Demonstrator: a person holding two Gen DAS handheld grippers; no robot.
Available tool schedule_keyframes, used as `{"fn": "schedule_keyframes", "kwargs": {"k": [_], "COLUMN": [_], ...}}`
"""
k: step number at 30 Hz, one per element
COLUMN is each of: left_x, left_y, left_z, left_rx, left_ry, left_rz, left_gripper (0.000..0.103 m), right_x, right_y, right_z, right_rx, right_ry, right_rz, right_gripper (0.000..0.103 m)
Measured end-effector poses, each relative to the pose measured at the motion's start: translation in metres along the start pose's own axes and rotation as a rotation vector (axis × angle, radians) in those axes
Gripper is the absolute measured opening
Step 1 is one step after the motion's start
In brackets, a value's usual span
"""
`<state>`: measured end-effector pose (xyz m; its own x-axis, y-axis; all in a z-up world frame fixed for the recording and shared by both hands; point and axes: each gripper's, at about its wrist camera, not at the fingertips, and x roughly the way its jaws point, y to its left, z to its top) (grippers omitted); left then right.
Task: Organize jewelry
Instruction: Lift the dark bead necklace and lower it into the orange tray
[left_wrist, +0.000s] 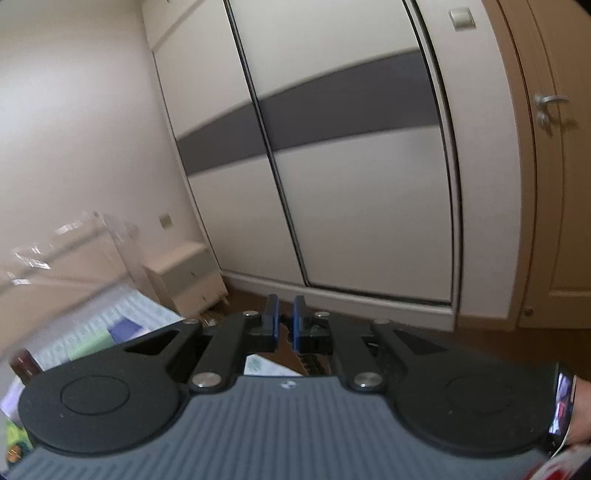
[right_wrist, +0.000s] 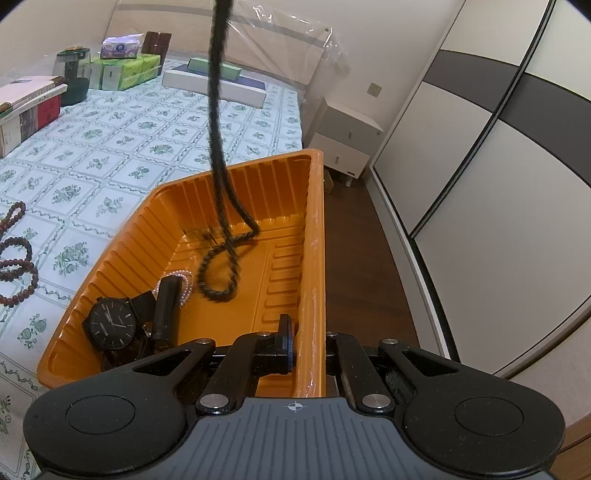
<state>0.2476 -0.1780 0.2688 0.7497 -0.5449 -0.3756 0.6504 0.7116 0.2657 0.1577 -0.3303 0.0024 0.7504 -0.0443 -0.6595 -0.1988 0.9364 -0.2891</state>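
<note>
Our left gripper is lifted toward the wardrobe. Its jaws stand close with only a thin slit, and a dark beaded piece shows just under them, so we judge it is clamped on the top end of the black strand. In the right wrist view, brown bead strings lie on the bed, left of the orange tray. Inside the tray, near its left wall, lie a black watch and a pale bead bracelet. The black strand hangs down from above, and its lower loop is coiling on the tray floor. It looks light and fully limp, so it should swing and pile wherever it is lowered; a pinch near one end seems best. The watch looks heavier and stiffer, with a glass face to spare. The right gripper is closed on the right wall of the tray, one finger inside and one outside. This wall looks like thin, bendable plastic.
</note>
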Motion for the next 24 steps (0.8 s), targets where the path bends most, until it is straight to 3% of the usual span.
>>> {"fn": "schedule_keyframes", "kwargs": {"k": [9, 24], "left_x": [0.061, 0.101], "left_y": [-0.02, -0.034], "left_z": [-0.039, -0.083], "left_rx": [0.012, 0.004], "left_ry": [0.128, 0.262], "left_rz": [-0.051, -0.09], "left_gripper": [0.006, 0.006], "right_x": [0.001, 0.003], "right_y": [-0.001, -0.003], "right_z": [0.0, -0.001], "right_rx": [0.0, 0.006], "right_ry": [0.001, 0.005], "right_rz": [0.004, 0.008], "right_gripper": [0.004, 0.004]}}
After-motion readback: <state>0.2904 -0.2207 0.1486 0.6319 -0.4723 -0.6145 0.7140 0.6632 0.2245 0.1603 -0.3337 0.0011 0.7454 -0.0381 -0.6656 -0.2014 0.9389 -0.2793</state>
